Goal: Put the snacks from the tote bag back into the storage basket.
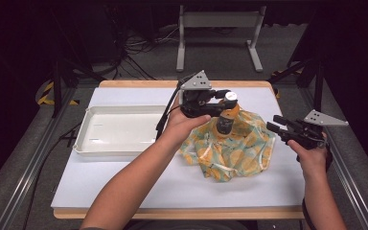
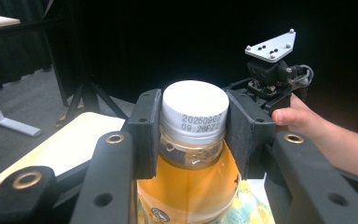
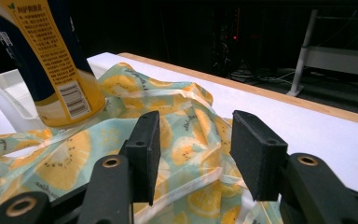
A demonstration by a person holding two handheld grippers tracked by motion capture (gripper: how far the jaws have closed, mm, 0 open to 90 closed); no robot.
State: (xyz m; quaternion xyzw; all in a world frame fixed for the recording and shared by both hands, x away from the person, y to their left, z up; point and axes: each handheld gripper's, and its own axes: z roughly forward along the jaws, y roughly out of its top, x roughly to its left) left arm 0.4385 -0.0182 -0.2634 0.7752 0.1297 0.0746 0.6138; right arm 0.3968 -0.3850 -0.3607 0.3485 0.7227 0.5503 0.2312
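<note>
A bottle of orange drink [image 1: 224, 122] with a white cap [image 2: 195, 105] and a blue-and-yellow label [image 3: 51, 56] stands over a crumpled bag printed with fruit slices [image 1: 235, 153]. My left gripper [image 1: 229, 101] is shut on the bottle's cap and neck, one jaw on each side [image 2: 195, 122]. In the right gripper view the bottle leans a little, and its base meets the bag's fabric [image 3: 74, 158]. My right gripper [image 1: 271, 122] is open at the bag's right edge. Its jaws [image 3: 196, 140] hover just over the fabric with nothing between them.
A shallow white tray [image 1: 91, 146] lies on the left half of the white table top [image 1: 124, 182], and its corner [image 3: 4, 86] shows behind the bottle. A grey table frame [image 1: 218, 21] and cables sit on the floor beyond the far edge.
</note>
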